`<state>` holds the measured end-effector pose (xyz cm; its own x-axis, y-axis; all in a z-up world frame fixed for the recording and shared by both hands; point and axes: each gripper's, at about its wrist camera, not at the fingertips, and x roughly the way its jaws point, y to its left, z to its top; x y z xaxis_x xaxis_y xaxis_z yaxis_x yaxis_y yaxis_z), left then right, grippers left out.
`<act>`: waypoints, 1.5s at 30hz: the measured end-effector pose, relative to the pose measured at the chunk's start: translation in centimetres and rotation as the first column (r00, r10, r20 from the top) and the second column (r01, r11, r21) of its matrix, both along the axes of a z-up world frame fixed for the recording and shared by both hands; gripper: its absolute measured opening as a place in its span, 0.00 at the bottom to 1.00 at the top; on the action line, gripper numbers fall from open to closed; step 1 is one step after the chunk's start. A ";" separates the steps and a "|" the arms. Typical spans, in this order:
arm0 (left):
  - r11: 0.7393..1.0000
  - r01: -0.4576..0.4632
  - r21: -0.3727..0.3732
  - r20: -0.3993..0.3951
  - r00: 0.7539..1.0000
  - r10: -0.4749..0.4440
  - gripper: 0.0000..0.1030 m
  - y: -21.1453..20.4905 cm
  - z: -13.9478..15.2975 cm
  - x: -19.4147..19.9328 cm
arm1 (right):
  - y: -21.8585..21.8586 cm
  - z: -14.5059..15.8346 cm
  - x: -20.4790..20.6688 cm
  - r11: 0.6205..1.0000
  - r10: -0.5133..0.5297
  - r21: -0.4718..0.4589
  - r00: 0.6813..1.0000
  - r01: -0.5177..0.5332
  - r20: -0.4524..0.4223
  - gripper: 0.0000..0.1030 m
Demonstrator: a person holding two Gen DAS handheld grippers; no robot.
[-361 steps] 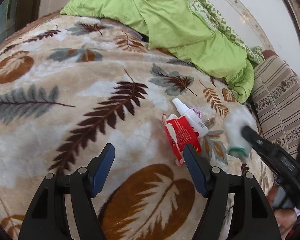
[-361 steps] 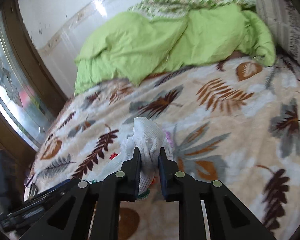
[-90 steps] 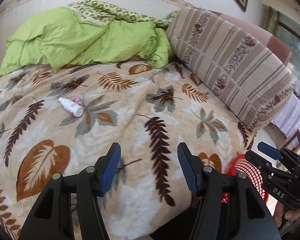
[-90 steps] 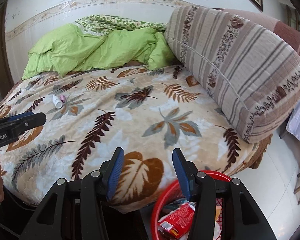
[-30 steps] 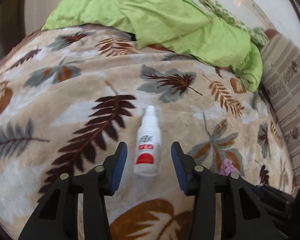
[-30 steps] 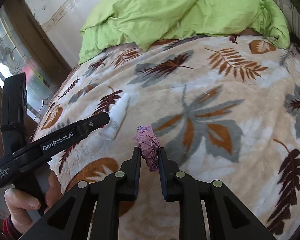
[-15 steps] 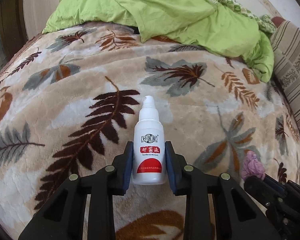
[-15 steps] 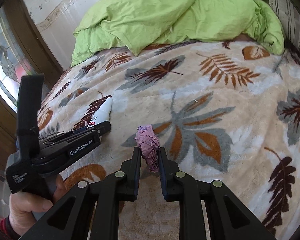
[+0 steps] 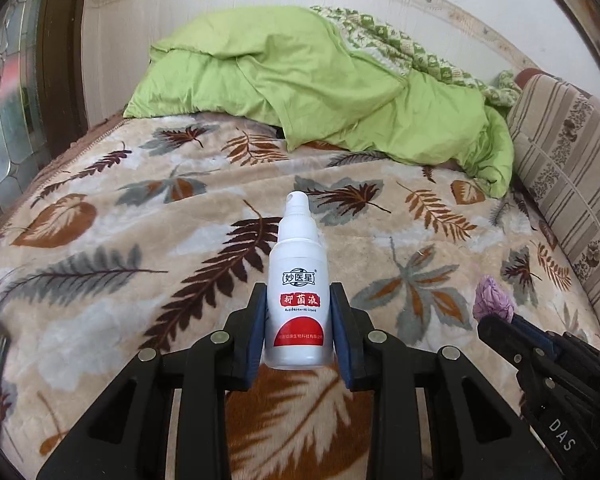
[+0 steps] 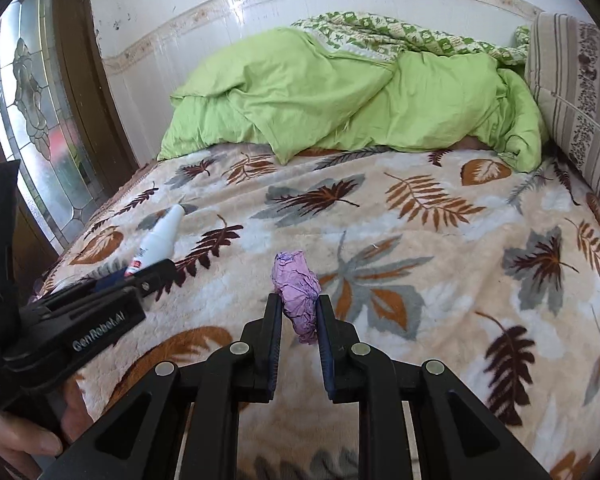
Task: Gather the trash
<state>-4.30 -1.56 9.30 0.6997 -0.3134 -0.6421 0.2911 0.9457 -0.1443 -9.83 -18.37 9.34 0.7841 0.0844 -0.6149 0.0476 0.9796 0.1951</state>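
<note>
On the left, the left gripper (image 9: 299, 320) has its blue fingers (image 9: 257, 330) clamped on the lower body of a white spray bottle (image 9: 299, 288), held clear above the leaf-print blanket (image 9: 112, 240) on the bed. Its label reads, top down, a boxed line of Chinese characters, a red band with more characters, tiny Latin print too small to make out, then a red half-disc. The bottle's long axis runs along the fingers, nozzle pointing to twelve o'clock, toward the green duvet (image 9: 320, 92). The right wrist view catches what this one can't: the left tool's side is stamped "GenRobot.AI", with a bare hand (image 10: 24, 436) wrapped round its handle at eight o'clock, and there the bottle (image 10: 158, 240) slants toward one o'clock.

Moving right, the right gripper (image 10: 299, 320) has its fingers (image 10: 275, 328) pinched on a crumpled purple wad (image 10: 297, 292), long axis near upright, top toward twelve, also off the blanket. From the left wrist view the wad (image 9: 493, 298) pokes out at four o'clock, and that tool's body shows "DAS". At three o'clock stands a striped cushion (image 9: 568, 184).
</note>
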 end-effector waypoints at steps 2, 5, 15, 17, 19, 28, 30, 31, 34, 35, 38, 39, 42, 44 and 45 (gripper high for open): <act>1.000 0.017 -0.022 -0.002 1.000 -0.017 0.28 0.6 0.3 -1.5 | -0.1 0.1 -1.4 1.000 -0.005 0.008 1.000 0.005 0.001 0.17; 1.000 0.029 -0.008 0.014 0.999 -0.029 0.28 1.4 0.6 -4.0 | -0.2 0.5 -3.4 1.000 -0.010 0.015 1.000 0.009 0.024 0.17; 0.995 -0.008 0.100 0.125 0.992 -0.004 0.28 3.1 0.7 -11.1 | 1.4 0.6 -8.2 0.999 0.048 0.000 0.998 -0.048 0.042 0.17; 0.992 -0.016 0.126 0.129 0.992 -0.001 0.28 2.6 0.3 -11.1 | 1.7 0.5 -8.5 0.999 0.053 -0.010 0.998 -0.053 0.041 0.17; 0.989 -0.024 0.147 0.124 0.992 0.006 0.28 2.3 -0.2 -10.7 | 1.5 0.4 -8.4 0.999 0.047 -0.011 0.998 -0.046 0.042 0.17; 0.986 -0.035 0.160 0.117 0.993 0.016 0.28 1.6 -0.9 -9.6 | 0.7 0.1 -8.1 1.000 0.020 -0.015 0.999 -0.020 0.027 0.17; 0.987 -0.032 0.159 0.111 0.994 0.015 0.28 1.4 -1.1 -9.3 | 0.6 0.0 -8.0 1.000 0.020 -0.015 0.999 -0.020 0.025 0.17; 0.987 -0.031 0.158 0.110 0.994 0.013 0.28 1.3 -1.1 -9.2 | 0.6 0.0 -8.0 1.000 0.021 -0.015 1.000 -0.020 0.023 0.17; 0.987 -0.027 0.159 0.111 0.994 0.009 0.28 1.2 -1.1 -9.1 | 0.7 -0.1 -7.9 1.000 0.021 -0.015 1.000 -0.020 0.022 0.17; 0.987 -0.026 0.159 0.111 0.994 0.009 0.28 1.1 -1.1 -9.0 | 0.7 -0.1 -7.9 1.000 0.021 -0.015 1.000 -0.020 0.021 0.17; 0.987 -0.028 0.156 0.109 0.994 0.011 0.28 1.1 -1.1 -9.0 | 0.7 -0.1 -7.8 1.000 0.023 -0.013 1.000 -0.022 0.019 0.17; 0.987 -0.028 0.157 0.109 0.994 0.011 0.28 1.1 -1.1 -9.0 | 0.8 -0.2 -7.8 1.000 0.024 -0.012 1.000 -0.024 0.019 0.17; 0.987 -0.027 0.158 0.109 0.994 0.010 0.28 1.2 -1.2 -9.0 | 0.8 -0.2 -7.8 1.000 0.025 -0.014 1.000 -0.024 0.019 0.17; 0.987 -0.027 0.159 0.110 0.994 0.010 0.28 1.2 -1.2 -8.9 | 0.8 -0.2 -7.7 1.000 0.024 -0.014 1.000 -0.024 0.019 0.17; 0.987 -0.027 0.159 0.110 0.994 0.010 0.28 1.3 -1.2 -8.9 | 0.8 -0.2 -7.7 1.000 0.024 -0.013 1.000 -0.024 0.019 0.17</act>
